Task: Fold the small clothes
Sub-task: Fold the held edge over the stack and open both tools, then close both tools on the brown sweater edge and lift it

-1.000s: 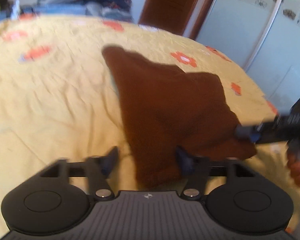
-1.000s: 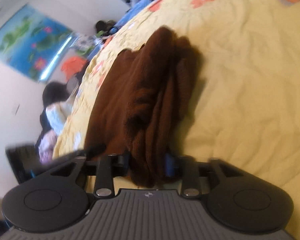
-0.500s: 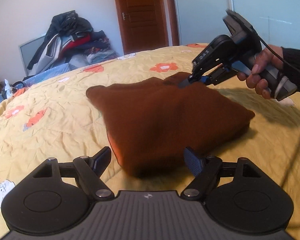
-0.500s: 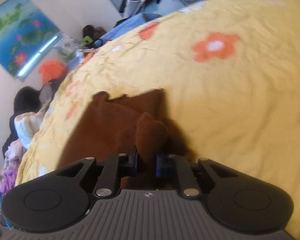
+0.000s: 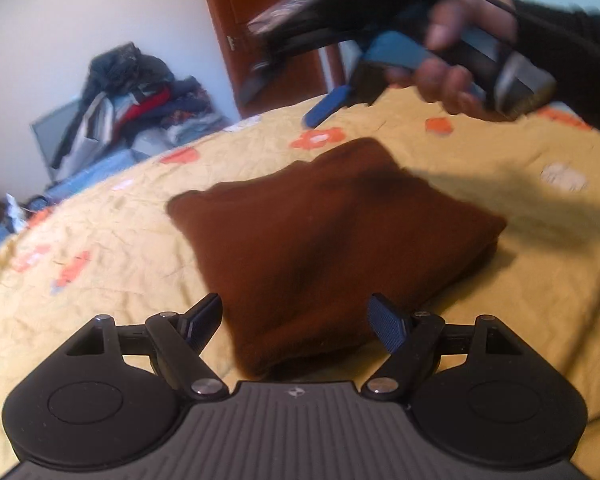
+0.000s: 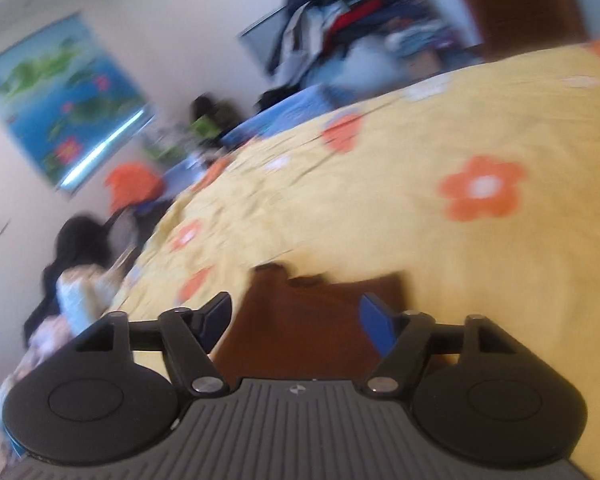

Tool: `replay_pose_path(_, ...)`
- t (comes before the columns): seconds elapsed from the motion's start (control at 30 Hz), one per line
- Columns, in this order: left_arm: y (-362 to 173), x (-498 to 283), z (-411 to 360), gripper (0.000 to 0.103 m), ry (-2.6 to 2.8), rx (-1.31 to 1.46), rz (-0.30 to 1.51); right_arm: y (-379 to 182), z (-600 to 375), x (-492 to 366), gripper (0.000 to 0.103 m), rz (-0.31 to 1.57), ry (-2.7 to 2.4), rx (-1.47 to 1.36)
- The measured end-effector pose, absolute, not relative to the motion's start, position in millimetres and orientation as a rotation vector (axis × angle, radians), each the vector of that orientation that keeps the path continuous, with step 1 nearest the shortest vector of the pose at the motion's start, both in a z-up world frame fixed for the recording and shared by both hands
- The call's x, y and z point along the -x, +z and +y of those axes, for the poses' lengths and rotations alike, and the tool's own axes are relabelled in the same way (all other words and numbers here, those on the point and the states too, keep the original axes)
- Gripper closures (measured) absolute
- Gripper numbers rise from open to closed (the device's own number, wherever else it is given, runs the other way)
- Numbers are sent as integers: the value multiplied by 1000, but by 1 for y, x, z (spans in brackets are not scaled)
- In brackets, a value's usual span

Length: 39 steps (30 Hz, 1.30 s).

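A brown knitted garment (image 5: 332, 236) lies folded in a flat bundle on the yellow flowered bedcover (image 5: 100, 280). My left gripper (image 5: 296, 320) is open just above the bundle's near corner, one finger on each side of it, pads not pressing. My right gripper (image 5: 280, 102), held by a hand in a dark sleeve, hovers blurred above the bundle's far edge. In the right wrist view the right gripper (image 6: 296, 316) has its jaws opening, with nothing pinched between them; the brown garment (image 6: 320, 300) lies below, apart from the pads.
A heap of clothes (image 5: 132, 92) is piled at the far side beyond the bed, next to a brown door (image 5: 268, 32). A blue poster (image 6: 60, 100) hangs on the wall. A person (image 6: 80, 264) sits low beside the bed's left edge.
My right gripper let go of the brown fold it pinched, opened wide and rose away from the garment. My left gripper stayed open and barely moved over the last half second.
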<state>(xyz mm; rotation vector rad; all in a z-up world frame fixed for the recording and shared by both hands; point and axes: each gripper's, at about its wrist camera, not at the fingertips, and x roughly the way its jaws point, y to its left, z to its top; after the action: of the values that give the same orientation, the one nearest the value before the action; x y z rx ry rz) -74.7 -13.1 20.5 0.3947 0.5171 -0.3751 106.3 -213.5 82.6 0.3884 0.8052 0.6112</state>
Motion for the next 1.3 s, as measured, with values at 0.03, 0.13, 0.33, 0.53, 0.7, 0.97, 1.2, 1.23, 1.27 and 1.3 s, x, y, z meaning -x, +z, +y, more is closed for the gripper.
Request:
replay_pose_path(0.03, 20, 79, -11, 23, -351, -398, 506, 79, -200, -108, 21, 829, 632, -351)
replay_pose_path(0.13, 18, 86, 2, 23, -299, -348, 505, 61, -178, -105, 19, 884, 648, -281)
replay_pose_path(0.33, 12, 83, 6, 23, -333, -355, 538, 28, -189, -95, 17, 857, 628, -291)
replay_pose_path(0.53, 9, 78, 15, 23, -272, -375, 540, 23, -183, -93, 13, 823, 658, -234)
replay_pose_path(0.7, 15, 66, 15, 40, -197, -302, 517, 20, -171, -90, 0, 803, 681, -176)
replay_pose_path(0.97, 17, 75, 16, 94, -187, -184, 549, 18, -180, -91, 0, 799, 723, -205)
replay_pose_path(1.2, 5, 84, 43, 103, -97, -37, 673, 16, -180, -89, 0, 787, 728, -217)
replay_pose_path(1.23, 6, 84, 46, 103, -94, -24, 681, 16, -180, -89, 0, 789, 727, -215)
replay_pose_path(1.27, 9, 84, 51, 102, -104, -8, 689, 17, -180, -89, 0, 793, 725, -212)
replay_pose_path(1.3, 12, 85, 56, 102, -116, 8, 690, 19, -180, -89, 0, 801, 721, -208)
